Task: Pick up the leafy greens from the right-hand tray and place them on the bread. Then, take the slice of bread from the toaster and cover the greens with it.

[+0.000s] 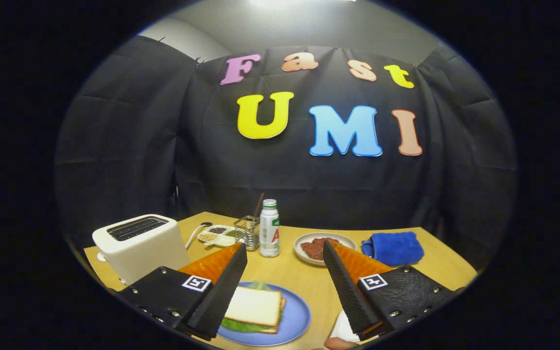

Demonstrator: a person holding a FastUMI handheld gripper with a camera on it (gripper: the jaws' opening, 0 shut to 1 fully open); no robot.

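**Sandwich closed on the blue plate, gripper fingers spread above it**

At the left of the wooden table [304, 284] stood a white two-slot toaster [139, 245], its slots dark on top. Just right of it, further back, lay a white divided dish [218, 235] holding small portions of dark and pale bits, with a spoon [197, 232] leaning at its left end. Beside the dish stood a wire caddy [247, 232] with a brown stick rising out of it, and touching distance to its right a white bottle [269, 228] with a green cap stood upright.

Nearer the camera, a blue plate [297, 318] carried the sandwich: a top slice of bread [254, 305] lay flat over the leafy greens [241, 325], whose green edge showed beneath it at the near left side, with a lower slice under them. The left finger partly overlapped the plate's left edge.

The gripper [285, 253] hung over the table with its fingers wide apart and nothing between them; the plate sat mostly between and below them.

Beyond the right finger rested a white plate [309, 240] of reddish meat slices, and further right a folded blue cloth [393, 248]. By the right finger's base a small white object [343, 328] was too cut off to identify.
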